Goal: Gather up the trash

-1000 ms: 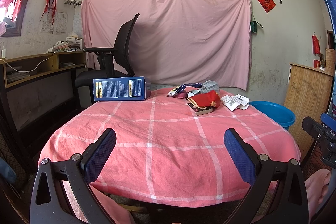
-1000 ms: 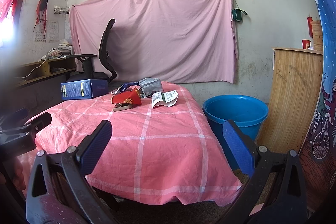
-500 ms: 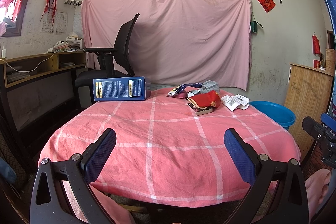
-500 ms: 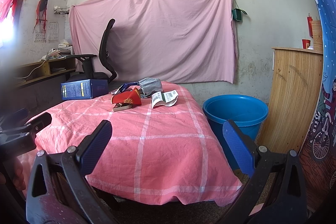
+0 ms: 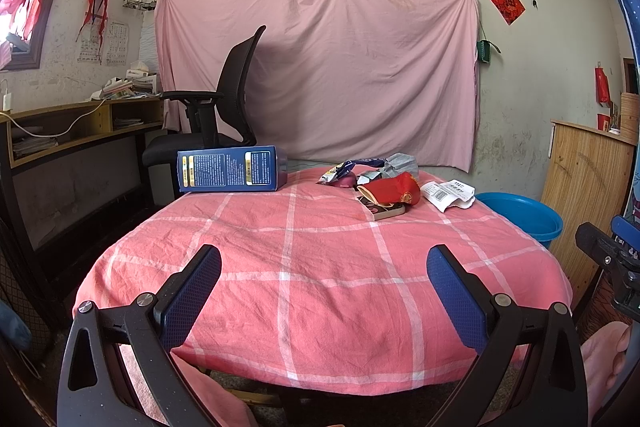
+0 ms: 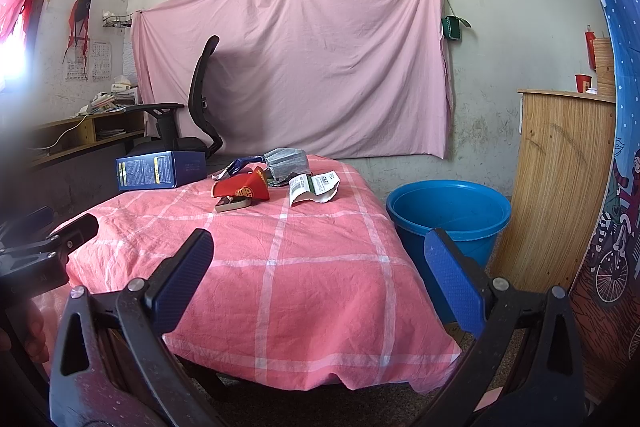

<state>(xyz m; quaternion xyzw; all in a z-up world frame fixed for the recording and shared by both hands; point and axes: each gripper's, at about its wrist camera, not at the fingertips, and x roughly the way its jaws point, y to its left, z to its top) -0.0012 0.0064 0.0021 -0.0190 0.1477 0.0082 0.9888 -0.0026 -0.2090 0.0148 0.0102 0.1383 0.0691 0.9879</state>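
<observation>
Both the left claw (image 5: 324,279) and right claw (image 6: 318,263) hover with jaws wide apart over the near table (image 5: 320,267) edge. The trash pile (image 5: 390,187) lies at the far right, well apart from both; the right claw seems nearer, beside the blue bucket (image 6: 448,203).

Pink-and-white checked cloth tabletop (image 5: 320,267); dark blue printed cardboard box (image 5: 230,169) at 11 o'clock; red-and-gold crumpled wrapper (image 5: 394,189); plain blue round plastic bucket (image 6: 448,215) at 3 o'clock.
</observation>
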